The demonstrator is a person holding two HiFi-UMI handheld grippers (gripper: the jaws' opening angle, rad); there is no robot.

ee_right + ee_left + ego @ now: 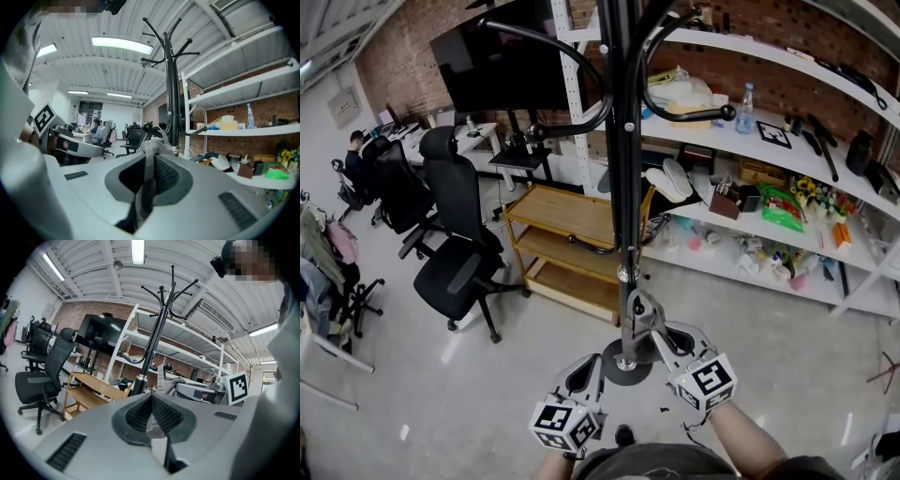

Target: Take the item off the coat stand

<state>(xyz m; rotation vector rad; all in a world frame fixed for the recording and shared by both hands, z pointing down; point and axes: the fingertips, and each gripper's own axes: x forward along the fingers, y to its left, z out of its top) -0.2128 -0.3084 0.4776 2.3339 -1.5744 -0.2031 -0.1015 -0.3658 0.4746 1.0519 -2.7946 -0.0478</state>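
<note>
The right gripper (149,158) is closed tight on a grey cloth (148,180). The cloth runs up between its pads and bunches just past the tips. In the head view this gripper sits right against the lower part of the stand (624,187), above its round base (614,367), so the cloth is at the pole, low down, in the gripper.

The left gripper (151,398) has its pads meeting at the tips. Whether anything is caught between them I cannot tell. It points level and hangs beside the right gripper, a little short of the pole.

The stand is on the floor (769,356), its black hooks curving out near the top. A wooden rack (567,246) is behind it, white shelves (787,75) full of clutter to the right, and black chairs (455,258) to the left.
</note>
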